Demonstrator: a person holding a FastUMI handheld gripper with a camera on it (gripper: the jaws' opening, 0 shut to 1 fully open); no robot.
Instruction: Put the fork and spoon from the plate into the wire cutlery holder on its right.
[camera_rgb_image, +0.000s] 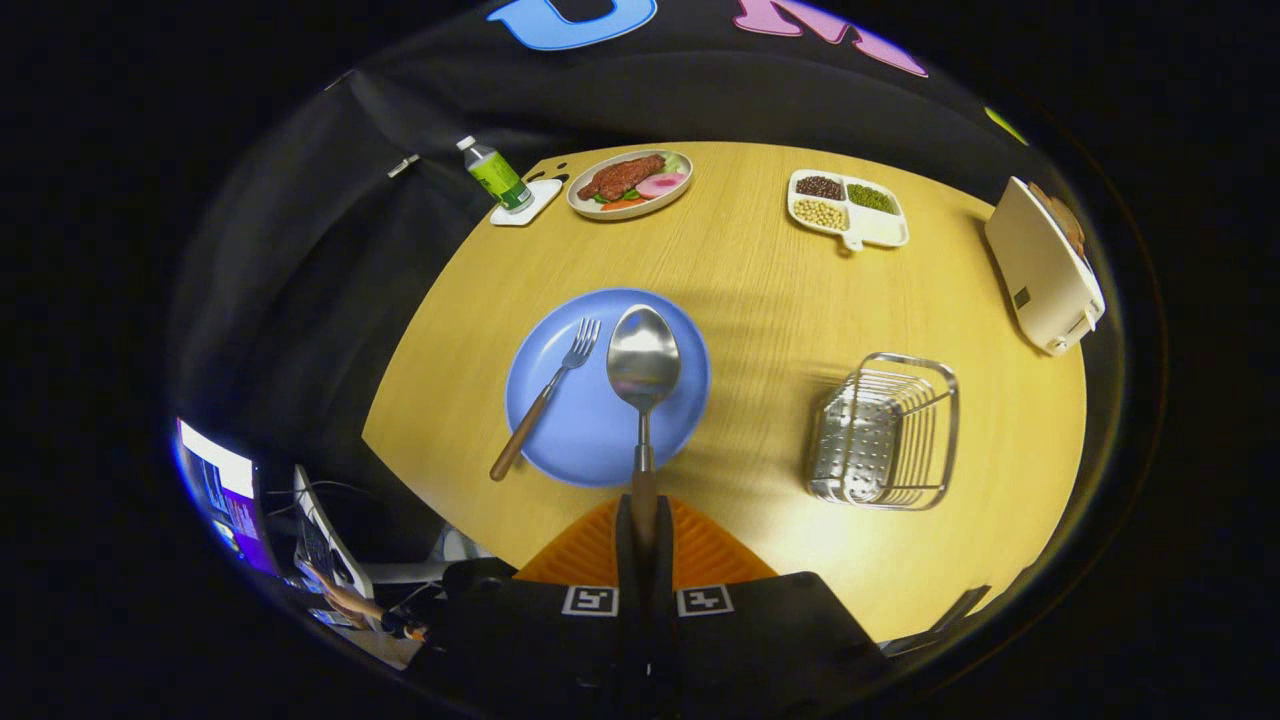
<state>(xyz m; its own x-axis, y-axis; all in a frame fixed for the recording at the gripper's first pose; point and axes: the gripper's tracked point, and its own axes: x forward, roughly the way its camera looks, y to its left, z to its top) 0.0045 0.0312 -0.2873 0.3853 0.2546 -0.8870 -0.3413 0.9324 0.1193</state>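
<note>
The tongs (643, 520) are closed on the handle of the spoon (643, 372), both fingers pressed against its wooden end with almost no gap between them. The spoon's long axis runs straight ahead along the fingers, its bowl pointing away from them and seen over the right half of the blue plate (600, 410) (whether it is lifted clear of the plate or touching it I cannot tell).

Taking the blue plate as the landmark: the fork (548, 396) lies on its left half, tilted, tines pointing away and slightly toward the spoon, while its wooden handle slants back over the plate's near-left rim onto the bench (760, 290). Fork and spoon are apart, not touching.

To the right of the plate, well apart from it, stands the wire cutlery holder (885, 430), upright on the bench with its open top showing and nothing visible inside.

Beyond the plate, at the far edge of the bench, sits an oval dish of food (630, 183). Left of that dish a green bottle (496, 175) stands on a small white coaster (527, 203). Far right of the plate, past the holder, a divided tray of beans (848, 208) lies on the bench, and a white toaster (1045, 265) stands at the bench's right edge.
</note>
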